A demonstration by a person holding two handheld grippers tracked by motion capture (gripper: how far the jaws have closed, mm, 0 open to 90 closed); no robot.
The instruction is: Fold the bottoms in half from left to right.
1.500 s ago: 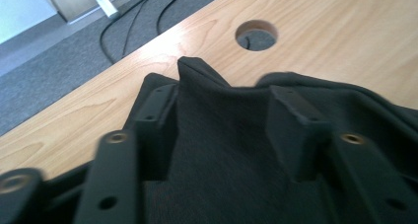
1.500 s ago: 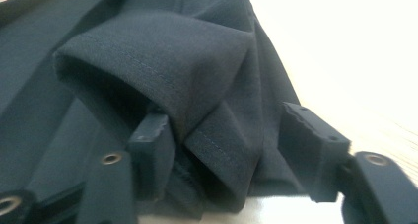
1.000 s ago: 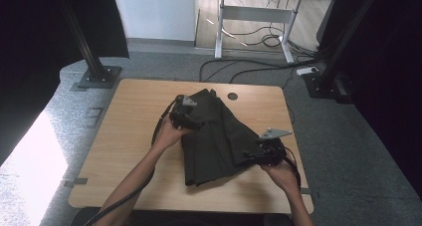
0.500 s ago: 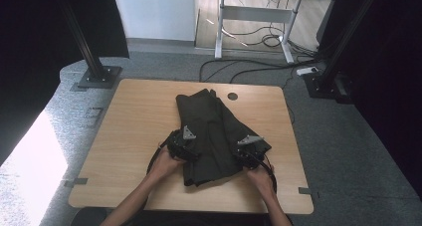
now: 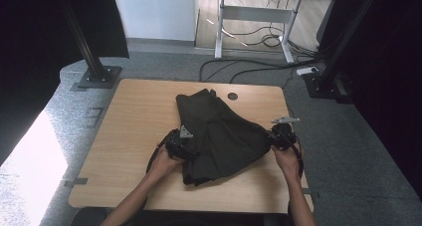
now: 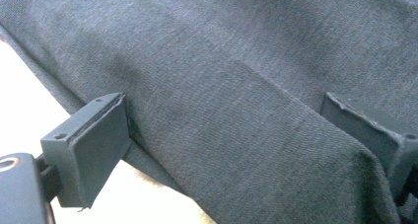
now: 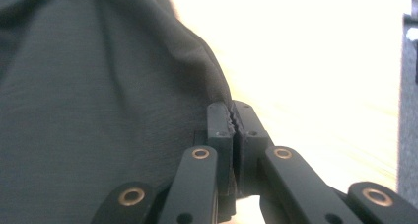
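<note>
My right gripper [image 5: 276, 136] clenched on garment [image 5: 219, 136] edge; left gripper [image 5: 185, 150] jaws released, straddling opposite edge; garment lies between both.

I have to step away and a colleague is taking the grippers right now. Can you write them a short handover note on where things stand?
Left gripper: jaws wide open, a fold of the dark garment lying between them, pads not pressing on it.
Right gripper: jaws shut at the garment's right edge; whether cloth is pinched between the pads cannot be told.
Garment: spread on the wooden table, narrow end far from the person, wider end near, with creases and loose folds.
Done: both grippers are at the near corners.
Left: probably close the left gripper on its fold, then carry on smoothing or folding.
</note>
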